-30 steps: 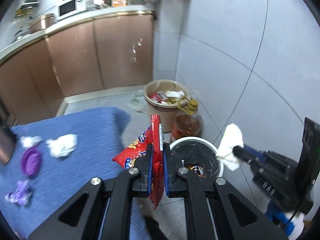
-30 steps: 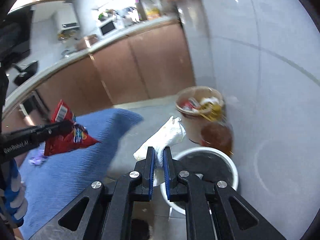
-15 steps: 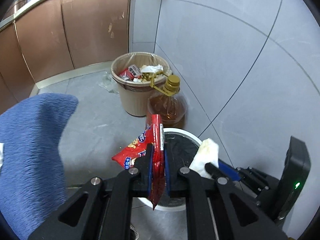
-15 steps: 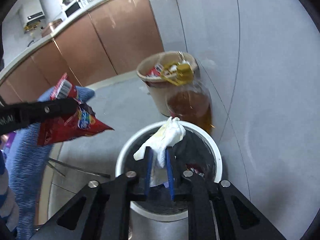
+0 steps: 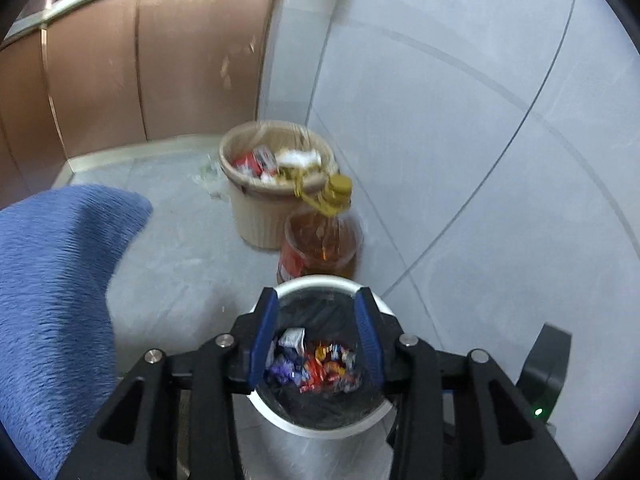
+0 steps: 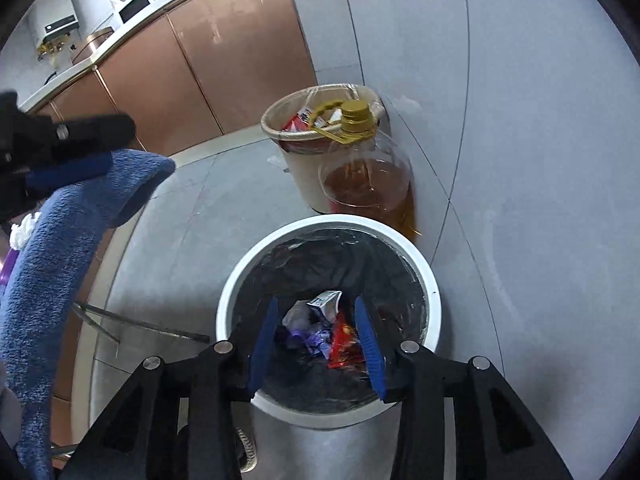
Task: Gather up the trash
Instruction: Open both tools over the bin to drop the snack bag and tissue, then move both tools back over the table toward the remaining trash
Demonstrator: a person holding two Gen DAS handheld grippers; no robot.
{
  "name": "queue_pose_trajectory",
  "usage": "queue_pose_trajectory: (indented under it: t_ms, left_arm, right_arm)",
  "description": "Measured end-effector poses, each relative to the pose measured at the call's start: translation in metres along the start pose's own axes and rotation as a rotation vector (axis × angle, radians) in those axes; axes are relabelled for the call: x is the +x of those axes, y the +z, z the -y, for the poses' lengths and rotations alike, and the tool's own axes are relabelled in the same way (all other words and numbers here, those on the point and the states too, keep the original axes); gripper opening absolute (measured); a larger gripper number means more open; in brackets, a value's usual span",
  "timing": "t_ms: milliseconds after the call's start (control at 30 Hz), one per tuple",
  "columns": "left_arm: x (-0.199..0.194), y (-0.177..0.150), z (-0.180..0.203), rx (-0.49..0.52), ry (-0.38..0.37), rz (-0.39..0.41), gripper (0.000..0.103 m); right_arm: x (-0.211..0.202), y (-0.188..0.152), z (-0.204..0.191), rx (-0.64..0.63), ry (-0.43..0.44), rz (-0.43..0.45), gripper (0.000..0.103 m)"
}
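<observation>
The left wrist view is motion-blurred, so the wrappers (image 5: 316,364) in the white bin (image 5: 320,282) stay unreadable scraps (red, purple, silver). The gripper frame hides that bin's near rim. The oil jug (image 6: 368,184) masks part of the beige bin (image 6: 296,152). The blue cloth (image 6: 60,240) runs off the frame's left edge.

No readable text from my view: wrappers (image 6: 340,344) in the bin (image 6: 240,280) at 6 o'clock and the bottle's red label (image 5: 292,264) are too blurred.
</observation>
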State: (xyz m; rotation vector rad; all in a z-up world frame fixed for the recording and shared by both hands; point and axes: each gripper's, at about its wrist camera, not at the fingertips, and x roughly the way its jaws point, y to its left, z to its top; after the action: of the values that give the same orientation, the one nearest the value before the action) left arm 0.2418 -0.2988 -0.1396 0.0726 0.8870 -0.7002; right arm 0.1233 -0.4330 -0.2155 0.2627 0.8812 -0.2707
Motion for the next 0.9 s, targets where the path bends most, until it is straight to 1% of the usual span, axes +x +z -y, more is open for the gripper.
queue_pose_trajectory:
  t_ms: [33,167,300,467,533,633,667,767,800,900]
  left_arm:
    - [-0.013,-0.001,-0.002,0.000,0.019,0.047,0.038]
    - [-0.052,-0.004,-0.008,0.003,0.045,0.135,0.038]
    - [-0.097,-0.010,-0.013,0.005,0.090,0.231,0.038]
    - [-0.145,-0.019,-0.017,0.016,0.126,0.287,0.038]
    - [-0.163,-0.023,-0.018,0.015,0.140,0.303,0.038]
    - [-0.190,-0.031,-0.022,0.017,0.170,0.321,0.038]
    - [-0.200,-0.035,-0.024,0.017,0.185,0.327,0.040]
    - [-0.226,-0.045,-0.030,0.002,0.236,0.345,0.054]
    - [-0.236,-0.049,-0.034,-0.008,0.254,0.353,0.056]
    - [-0.258,-0.061,-0.043,-0.025,0.289,0.362,0.057]
  right_arm:
    - [-0.004,0.000,-0.003,-0.002,0.002,0.006,0.040]
    - [-0.022,0.000,-0.014,-0.012,0.012,0.034,0.043]
    - [-0.048,0.002,-0.026,-0.024,0.026,0.078,0.047]
    - [-0.082,0.004,-0.042,-0.043,0.041,0.139,0.055]
    - [-0.098,0.006,-0.049,-0.052,0.047,0.169,0.061]
    - [-0.126,0.008,-0.062,-0.072,0.054,0.224,0.066]
    - [-0.135,0.008,-0.065,-0.078,0.057,0.240,0.070]
    - [-0.160,0.008,-0.077,-0.097,0.072,0.284,0.073]
    - [-0.168,0.008,-0.082,-0.104,0.077,0.298,0.074]
    - [-0.187,0.006,-0.095,-0.127,0.091,0.330,0.077]
